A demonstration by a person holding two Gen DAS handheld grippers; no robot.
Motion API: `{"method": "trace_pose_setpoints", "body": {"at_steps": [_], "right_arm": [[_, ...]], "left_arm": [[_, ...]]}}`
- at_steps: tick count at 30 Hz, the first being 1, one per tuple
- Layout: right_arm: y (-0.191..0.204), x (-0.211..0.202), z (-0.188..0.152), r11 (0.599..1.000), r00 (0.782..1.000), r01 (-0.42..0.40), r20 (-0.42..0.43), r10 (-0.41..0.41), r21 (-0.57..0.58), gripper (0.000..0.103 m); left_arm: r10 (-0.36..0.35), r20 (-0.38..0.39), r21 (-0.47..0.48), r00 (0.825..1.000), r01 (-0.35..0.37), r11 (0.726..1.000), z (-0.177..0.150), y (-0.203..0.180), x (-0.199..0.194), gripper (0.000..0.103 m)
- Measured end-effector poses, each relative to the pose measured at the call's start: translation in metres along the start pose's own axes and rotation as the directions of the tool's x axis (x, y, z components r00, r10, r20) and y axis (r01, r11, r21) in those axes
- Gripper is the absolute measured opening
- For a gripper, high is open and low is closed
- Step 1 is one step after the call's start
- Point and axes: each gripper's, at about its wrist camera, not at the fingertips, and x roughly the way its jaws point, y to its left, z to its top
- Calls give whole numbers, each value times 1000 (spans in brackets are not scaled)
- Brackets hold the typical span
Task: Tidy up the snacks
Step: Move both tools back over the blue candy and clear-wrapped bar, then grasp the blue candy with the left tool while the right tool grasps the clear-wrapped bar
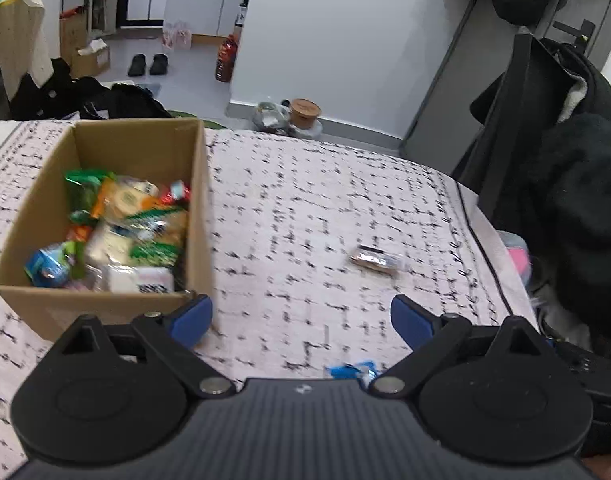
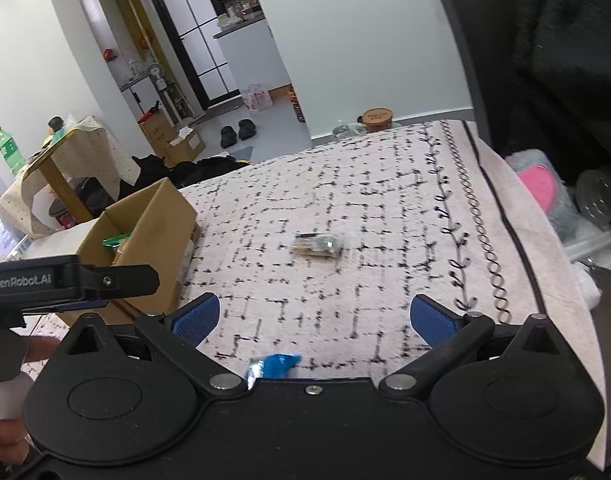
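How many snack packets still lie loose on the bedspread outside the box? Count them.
2: a clear packet mid-bedspread, a blue packet at the near edge below the right tongs. Others may hide behind the tool.

One box (image 1: 105, 216) — two loose snack packets (image 1: 375, 260) (image 1: 351, 370) — two tools (image 1: 301, 320) (image 2: 315, 320).

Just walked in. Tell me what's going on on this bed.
A person holds two grippers over a patterned bedspread, sorting snacks. The cardboard box already holds many packets. The left gripper and right gripper both have jaws wide apart and empty. Two snacks lie loose: a clear-wrapped packet further out and a blue-wrapped one close to the grippers.
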Motion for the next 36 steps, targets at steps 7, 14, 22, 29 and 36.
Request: {"method": "trace_pose_setpoints", "body": {"at_steps": [7, 14, 22, 29, 36], "right_arm": [[-13, -5, -3, 1000, 1000, 25, 0, -25, 14, 103], [-20, -11, -3, 999, 999, 47, 15, -47, 2, 103], [-34, -16, -2, 996, 996, 76, 39, -78, 35, 103], [-38, -15, -4, 996, 997, 76, 29, -77, 44, 103], [-38, -13, -6, 997, 997, 71, 14, -71, 41, 103]], "left_arm": [[-17, -44, 4, 999, 17, 1000, -11, -13, 13, 93], [-33, -78, -9, 996, 32, 999, -20, -24, 25, 91], [-51, -133, -19, 990, 49, 999, -32, -35, 41, 85], [-66, -194, -42, 979, 59, 997, -44, -39, 58, 68], [-67, -223, -56, 972, 56, 997, -53, -39, 72, 56]]}}
